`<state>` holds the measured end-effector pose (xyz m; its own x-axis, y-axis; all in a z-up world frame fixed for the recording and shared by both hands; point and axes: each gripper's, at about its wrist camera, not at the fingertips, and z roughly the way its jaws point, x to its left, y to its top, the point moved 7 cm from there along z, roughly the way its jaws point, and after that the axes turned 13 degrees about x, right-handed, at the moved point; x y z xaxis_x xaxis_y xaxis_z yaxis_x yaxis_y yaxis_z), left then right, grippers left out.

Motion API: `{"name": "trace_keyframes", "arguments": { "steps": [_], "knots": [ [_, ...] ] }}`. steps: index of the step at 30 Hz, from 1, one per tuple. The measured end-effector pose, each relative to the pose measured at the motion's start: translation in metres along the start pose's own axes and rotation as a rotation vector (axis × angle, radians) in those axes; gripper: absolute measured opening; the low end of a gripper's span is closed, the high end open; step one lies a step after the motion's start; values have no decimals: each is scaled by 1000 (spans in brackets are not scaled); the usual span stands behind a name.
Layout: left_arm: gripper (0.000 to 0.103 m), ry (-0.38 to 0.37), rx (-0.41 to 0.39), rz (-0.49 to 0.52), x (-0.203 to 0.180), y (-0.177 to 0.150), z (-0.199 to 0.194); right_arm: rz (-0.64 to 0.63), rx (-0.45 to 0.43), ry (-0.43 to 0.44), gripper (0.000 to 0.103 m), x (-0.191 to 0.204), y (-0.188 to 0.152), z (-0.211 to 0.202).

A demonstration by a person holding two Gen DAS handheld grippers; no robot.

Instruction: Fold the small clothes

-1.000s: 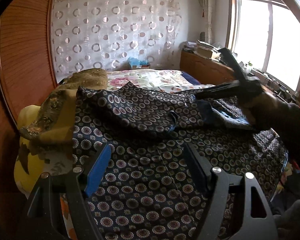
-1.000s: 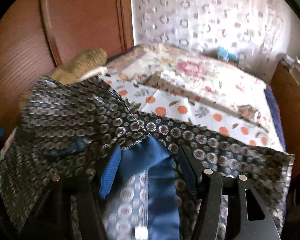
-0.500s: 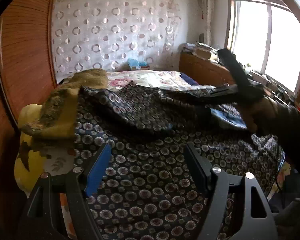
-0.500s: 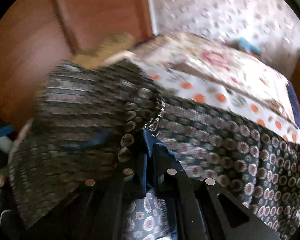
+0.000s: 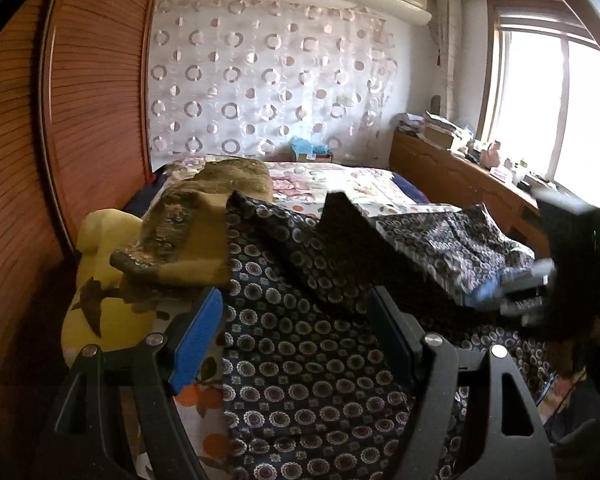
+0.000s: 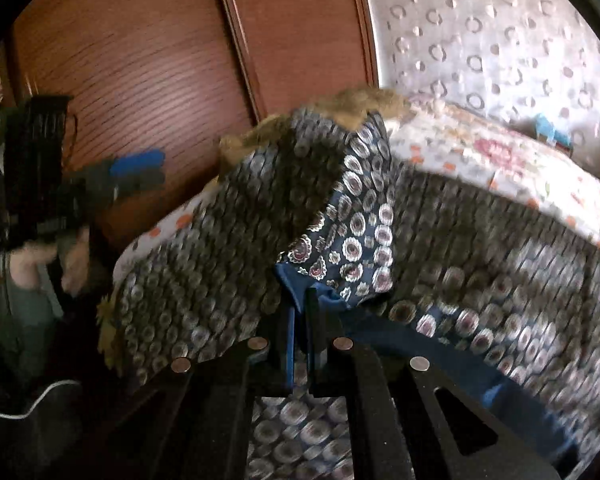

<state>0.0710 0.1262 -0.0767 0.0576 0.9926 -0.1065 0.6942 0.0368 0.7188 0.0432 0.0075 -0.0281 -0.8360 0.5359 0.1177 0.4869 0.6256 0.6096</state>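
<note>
Since the earlier frames, the right gripper [image 6: 299, 322] has closed from spread fingers onto a blue-lined edge of the patterned garment [image 5: 300, 360] and has carried it up and to the right, so a flap now hangs raised across the middle of the left wrist view. The left gripper [image 5: 296, 344] hovers with its blue-padded fingers [image 5: 196, 344] wide apart, holding nothing, above the near part of the garment, which lies spread over the bed [image 5: 332, 176] beside a brownish blanket [image 5: 196, 236]. The main risk looks to be the thin pinch: only a narrow hem sits between the right fingers, so a quick swing could pull it free. With nothing pinning the lower layer, the lift could also drag the whole garment askew and skew the fold.
</note>
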Motion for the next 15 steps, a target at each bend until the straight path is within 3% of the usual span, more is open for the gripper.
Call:
{"name": "trace_keyframes", "arguments": {
  "steps": [9, 11, 14, 15],
  "knots": [
    [76, -26, 3, 20, -12, 3, 7, 21, 29, -30, 4, 7, -31, -3],
    [76, -40, 21, 16, -16, 3, 15, 35, 29, -50, 9, 3, -31, -7],
    [76, -65, 47, 16, -23, 2, 28, 64, 5, -78, 28, -1, -35, -18],
    [76, -68, 54, 21, -27, 3, 32, 73, -4, -85, 42, -1, -35, -24]
  ]
}}
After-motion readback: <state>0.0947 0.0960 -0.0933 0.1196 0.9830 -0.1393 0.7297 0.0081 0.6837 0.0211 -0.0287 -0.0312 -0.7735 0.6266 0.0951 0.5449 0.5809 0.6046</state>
